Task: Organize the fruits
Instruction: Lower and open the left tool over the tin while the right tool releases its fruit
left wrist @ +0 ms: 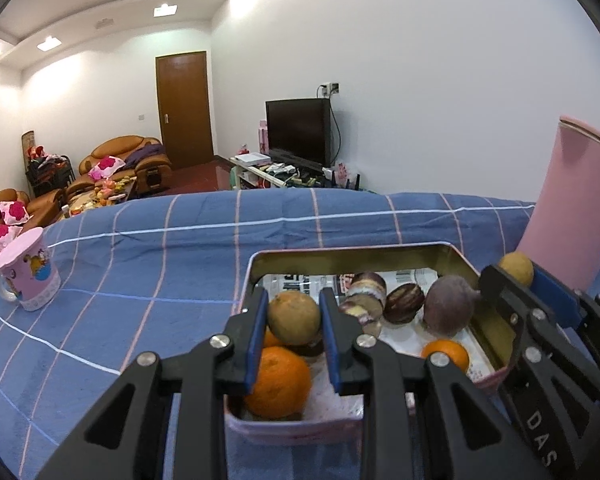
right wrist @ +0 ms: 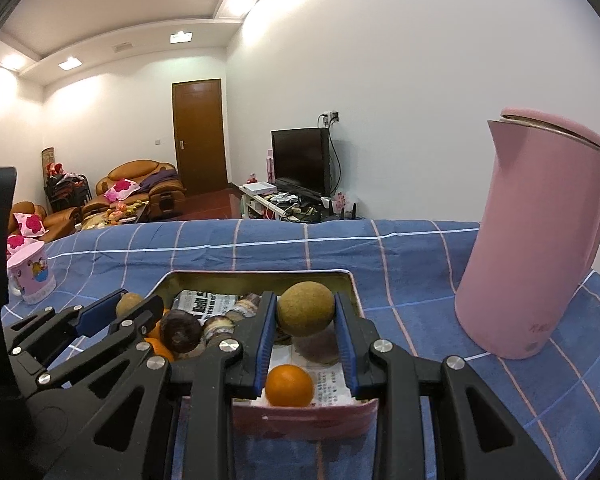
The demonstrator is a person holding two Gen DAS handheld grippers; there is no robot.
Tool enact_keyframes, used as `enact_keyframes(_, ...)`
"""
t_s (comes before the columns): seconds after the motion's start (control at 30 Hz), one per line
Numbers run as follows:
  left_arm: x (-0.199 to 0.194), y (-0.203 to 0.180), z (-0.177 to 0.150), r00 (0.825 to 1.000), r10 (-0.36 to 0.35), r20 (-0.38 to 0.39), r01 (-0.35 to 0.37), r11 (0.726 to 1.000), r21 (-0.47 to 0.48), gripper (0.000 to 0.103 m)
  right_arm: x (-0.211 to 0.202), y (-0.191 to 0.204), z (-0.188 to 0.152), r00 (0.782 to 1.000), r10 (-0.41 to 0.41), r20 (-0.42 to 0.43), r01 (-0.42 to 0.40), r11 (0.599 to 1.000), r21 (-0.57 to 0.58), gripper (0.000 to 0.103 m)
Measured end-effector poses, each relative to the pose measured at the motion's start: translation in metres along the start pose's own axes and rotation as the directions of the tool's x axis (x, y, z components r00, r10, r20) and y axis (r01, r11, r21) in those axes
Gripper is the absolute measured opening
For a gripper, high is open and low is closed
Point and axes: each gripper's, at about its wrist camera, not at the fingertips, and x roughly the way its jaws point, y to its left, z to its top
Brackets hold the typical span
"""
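Observation:
A pink tin box with a gold inside stands on the blue checked cloth. It holds oranges, dark purple fruits and printed paper. My left gripper hangs over the tin's left side, shut on a round brown-green fruit. The right gripper hovers over the same tin, shut on a round brown fruit, with an orange below it. Each gripper shows in the other's view: the right gripper at the tin's right edge, the left gripper at its left.
A tall pink kettle stands on the cloth right of the tin. A pink mug sits far left near the table edge. Beyond the table lie sofas, a low table, a TV and a door.

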Motion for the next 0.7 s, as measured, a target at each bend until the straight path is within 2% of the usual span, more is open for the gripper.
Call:
enact_keyframes(0.43, 0.011, -0.002, 0.003, 0.999, -0.040, -0.019, 0.040, 0.999, -0.027, 0.027, 0.009, -0.006, 0.005, 1.000, -0.021, 0.003, 0.021, 1.000, 0.007, 0.031)
enact_keyframes(0.7, 0.026, -0.002, 0.011, 0.999, -0.038, -0.034, 0.036, 0.998, -0.054, 0.027, 0.012, -0.004, 0.009, 0.998, -0.058, 0.029, 0.059, 0.998, -0.013, 0.031)
